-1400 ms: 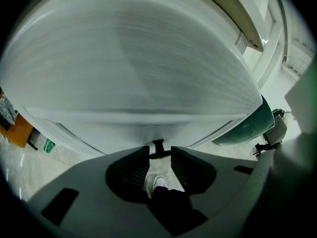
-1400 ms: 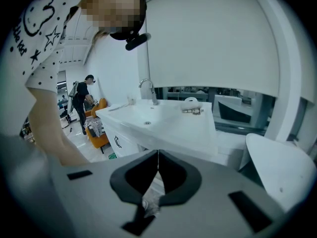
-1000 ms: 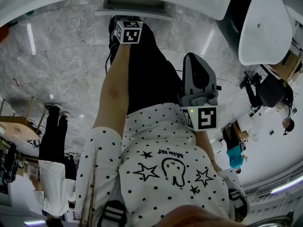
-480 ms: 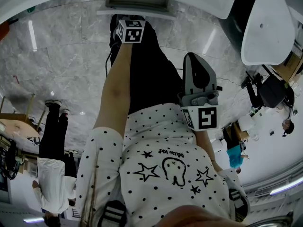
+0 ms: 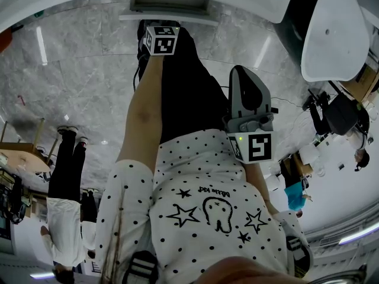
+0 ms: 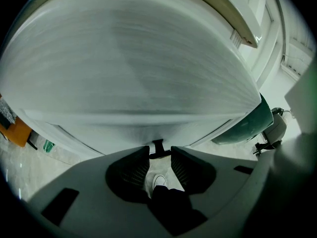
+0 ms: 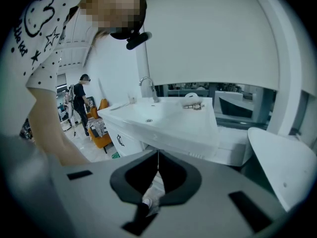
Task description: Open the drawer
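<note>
Grey-veined marble floor [image 5: 71, 87] underfoot, seen past a white polka-dot shirt [image 5: 195, 176] and black trousers [image 5: 189, 93]. Hard up against the broad white drawer front [image 6: 138, 73]: left gripper [image 6: 160, 153], narrowed to a slim gap and, by the look of it, pinched on the small black drawer pull [image 6: 158, 146] spanning its tips. Well back from the drawer front, at about waist level: right gripper [image 7: 158, 155], shut tip to tip on nothing. For the opening stroke, probably best to hold the pinch firm, draw straight back square to the drawer front with no twist or lift, and step back to make room. Only in the left gripper view: the pull and the grip on it, hidden from the head view behind that gripper's own bulk. Only in the right gripper view: white washbasin counter [image 7: 168, 123] with curved chrome tap [image 7: 147, 86], probably topping the unit of the drawer front. Only in the head view: both grippers at once, well apart.
</note>
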Motion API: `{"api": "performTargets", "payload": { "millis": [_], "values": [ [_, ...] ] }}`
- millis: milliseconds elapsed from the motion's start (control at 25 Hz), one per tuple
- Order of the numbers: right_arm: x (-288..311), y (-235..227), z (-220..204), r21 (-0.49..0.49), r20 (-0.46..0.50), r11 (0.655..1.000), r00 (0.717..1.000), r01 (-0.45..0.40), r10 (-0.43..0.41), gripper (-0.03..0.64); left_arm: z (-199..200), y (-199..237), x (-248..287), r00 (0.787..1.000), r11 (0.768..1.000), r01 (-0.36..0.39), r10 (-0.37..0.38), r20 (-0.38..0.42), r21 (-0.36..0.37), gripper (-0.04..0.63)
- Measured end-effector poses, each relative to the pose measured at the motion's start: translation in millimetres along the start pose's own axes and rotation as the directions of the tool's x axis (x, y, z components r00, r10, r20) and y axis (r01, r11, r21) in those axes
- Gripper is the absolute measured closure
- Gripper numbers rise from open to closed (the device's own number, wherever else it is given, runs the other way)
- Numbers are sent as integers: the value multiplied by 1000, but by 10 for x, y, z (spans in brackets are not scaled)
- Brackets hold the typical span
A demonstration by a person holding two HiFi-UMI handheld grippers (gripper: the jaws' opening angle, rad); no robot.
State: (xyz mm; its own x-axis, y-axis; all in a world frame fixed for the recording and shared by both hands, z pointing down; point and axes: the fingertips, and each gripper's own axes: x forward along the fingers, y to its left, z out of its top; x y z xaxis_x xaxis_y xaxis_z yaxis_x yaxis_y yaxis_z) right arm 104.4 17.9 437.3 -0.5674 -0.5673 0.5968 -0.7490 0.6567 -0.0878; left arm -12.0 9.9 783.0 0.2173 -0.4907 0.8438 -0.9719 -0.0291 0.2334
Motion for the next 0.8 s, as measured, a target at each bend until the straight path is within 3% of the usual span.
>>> {"api": "performTargets", "payload": {
  "millis": [800],
  "values": [
    [84, -75, -16, 11, -12, 1000, 1000, -2, 2, 601, -14, 3, 34, 999, 999, -45, 45, -21, -24, 454]
  ]
}}
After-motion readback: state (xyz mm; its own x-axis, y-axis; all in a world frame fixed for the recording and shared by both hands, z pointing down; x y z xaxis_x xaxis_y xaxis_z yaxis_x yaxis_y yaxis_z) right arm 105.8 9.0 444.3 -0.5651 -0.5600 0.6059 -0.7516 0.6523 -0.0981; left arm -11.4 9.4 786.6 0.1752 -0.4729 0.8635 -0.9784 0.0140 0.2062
